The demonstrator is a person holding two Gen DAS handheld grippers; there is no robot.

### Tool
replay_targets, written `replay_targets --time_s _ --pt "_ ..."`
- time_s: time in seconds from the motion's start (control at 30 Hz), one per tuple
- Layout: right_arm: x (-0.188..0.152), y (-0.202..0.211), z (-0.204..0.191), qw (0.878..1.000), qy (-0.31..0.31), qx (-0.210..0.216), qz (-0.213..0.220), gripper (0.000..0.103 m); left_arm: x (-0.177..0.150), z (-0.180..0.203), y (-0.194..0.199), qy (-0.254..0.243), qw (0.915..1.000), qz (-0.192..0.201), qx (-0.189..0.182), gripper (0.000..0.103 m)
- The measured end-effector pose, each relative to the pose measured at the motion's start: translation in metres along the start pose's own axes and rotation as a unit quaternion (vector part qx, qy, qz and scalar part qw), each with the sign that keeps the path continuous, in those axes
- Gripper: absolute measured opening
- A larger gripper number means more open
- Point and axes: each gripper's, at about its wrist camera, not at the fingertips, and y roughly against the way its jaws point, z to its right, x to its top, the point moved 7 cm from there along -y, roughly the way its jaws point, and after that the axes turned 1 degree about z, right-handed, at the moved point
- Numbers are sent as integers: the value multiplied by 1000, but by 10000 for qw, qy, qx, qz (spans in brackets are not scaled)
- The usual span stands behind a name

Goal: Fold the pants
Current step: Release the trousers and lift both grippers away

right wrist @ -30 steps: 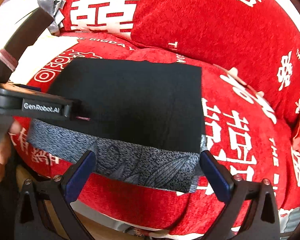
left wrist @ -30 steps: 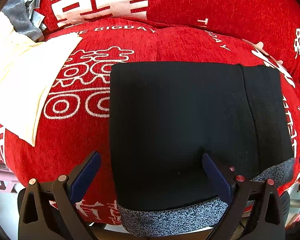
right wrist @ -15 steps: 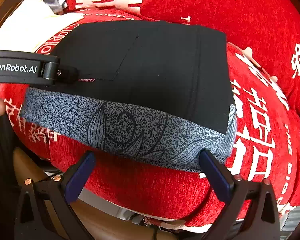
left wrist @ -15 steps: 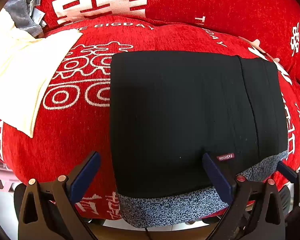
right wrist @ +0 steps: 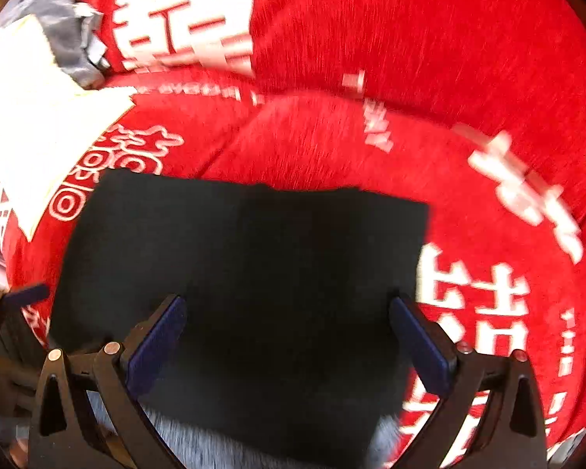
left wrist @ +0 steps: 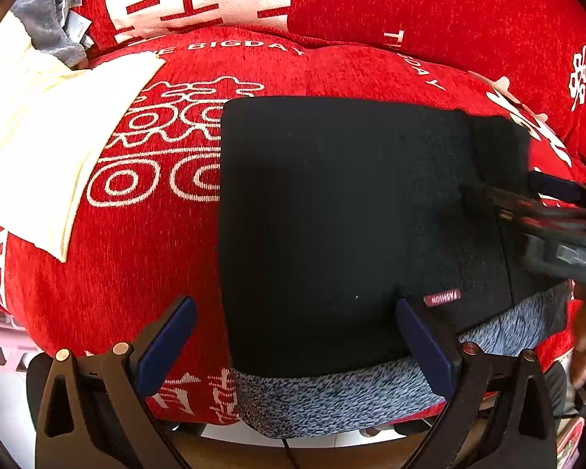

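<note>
1. Black folded pants (left wrist: 332,226) lie in the middle of the frame on a red cushion (left wrist: 144,258).
2. Grey patterned waistband (left wrist: 332,398) sits at the bottom edge.
3. Both the left gripper (left wrist: 293,344) and the right gripper (right wrist: 287,336) are wide apart, holding nothing.
4. White cloth (left wrist: 39,133) lies at the upper left.

Your right gripper (right wrist: 287,336) has moved in over the pants (right wrist: 254,273): a second ago it sat back off the grey patterned waistband (left wrist: 332,398), now its open fingers straddle the black fabric. In the left view it has come in from the right edge, blurred, above the pants' right side. Left gripper (left wrist: 293,342) has barely shifted. Pants haven't been refolded.
</note>
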Motion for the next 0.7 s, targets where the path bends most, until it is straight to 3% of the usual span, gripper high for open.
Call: replay_targets --time_s 0.13,0.3,0.5,0.7 --pt "-6 15 -6 9993 -87 -335 103 103 0 -4 8 -59 9999 105 119 102" --pt "-43 53 -3 9966 -200 -772 227 103 -5 -1 20 -97 9994 216 264 102" --pt "-85 73 3 9928 -616 -1011 158 103 -11 10 34 -236 9984 350 370 102" --pt "-100 81 5 9911 -623 -1161 171 103 -16 18 41 -316 9979 453 342 102"
